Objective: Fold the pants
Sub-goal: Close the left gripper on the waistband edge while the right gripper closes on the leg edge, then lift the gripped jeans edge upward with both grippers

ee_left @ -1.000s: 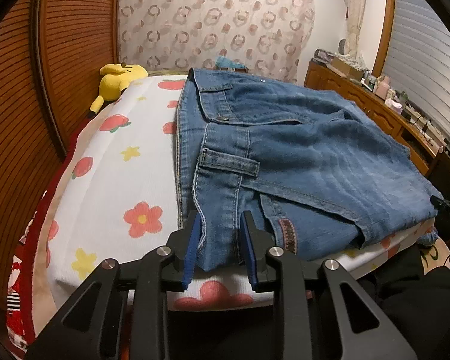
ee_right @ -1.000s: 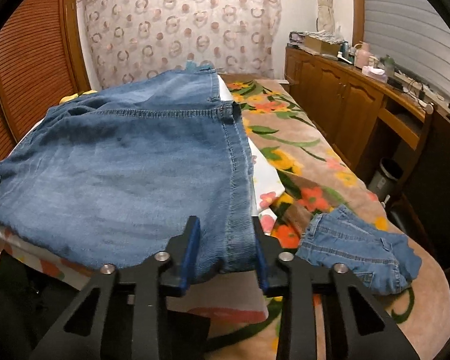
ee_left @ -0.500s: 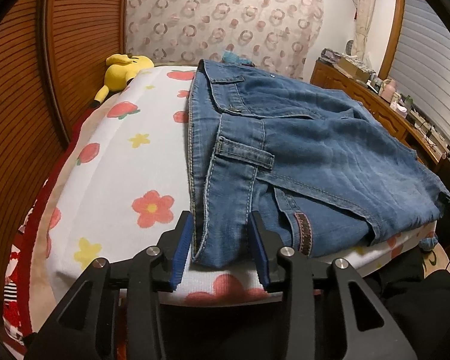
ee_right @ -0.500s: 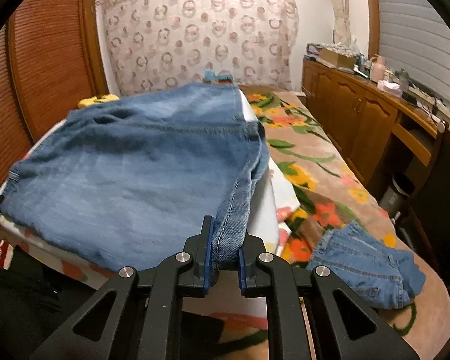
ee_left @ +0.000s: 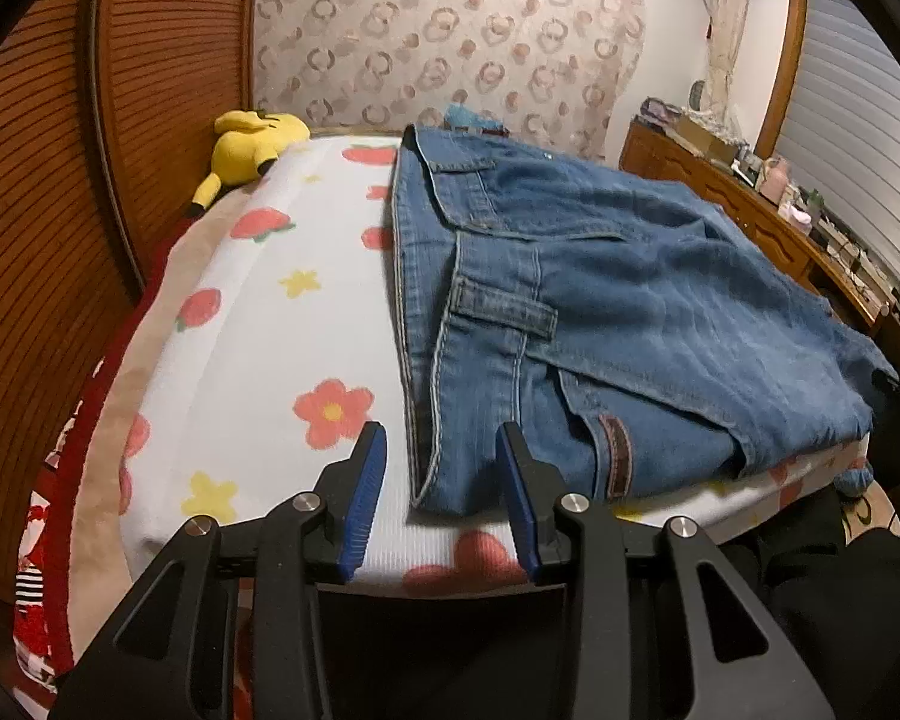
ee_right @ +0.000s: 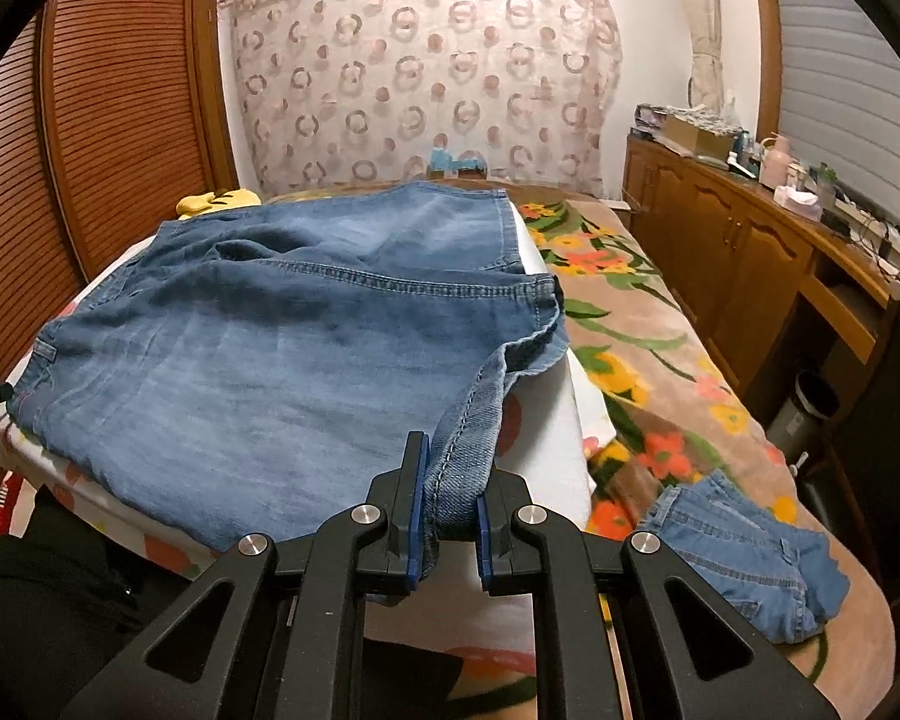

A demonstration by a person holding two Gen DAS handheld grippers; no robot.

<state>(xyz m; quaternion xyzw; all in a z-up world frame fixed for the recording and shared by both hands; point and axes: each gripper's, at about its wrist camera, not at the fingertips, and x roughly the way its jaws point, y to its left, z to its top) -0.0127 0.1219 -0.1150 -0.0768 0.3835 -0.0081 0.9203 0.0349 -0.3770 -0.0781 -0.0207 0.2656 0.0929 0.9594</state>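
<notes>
Blue denim pants (ee_left: 600, 312) lie folded on a white flower-print pad (ee_left: 306, 324) on the bed. In the left wrist view the waistband with a belt loop faces me. My left gripper (ee_left: 441, 492) is open, its blue pads on either side of the near waistband corner, not touching the cloth. In the right wrist view the pants (ee_right: 282, 348) spread across the pad. My right gripper (ee_right: 447, 516) is shut on the near hem edge of the pants and lifts that corner off the pad.
A yellow plush toy (ee_left: 252, 141) lies at the far left of the bed. A second small denim garment (ee_right: 744, 552) lies on the floral blanket (ee_right: 642, 324) at right. Wooden cabinets (ee_right: 750, 258) with clutter line the right wall. A slatted wooden door (ee_left: 48, 192) is on the left.
My left gripper opened wider and drew back from the waistband corner. My right gripper closed on the hem edge and has raised it, bunching the cloth.
</notes>
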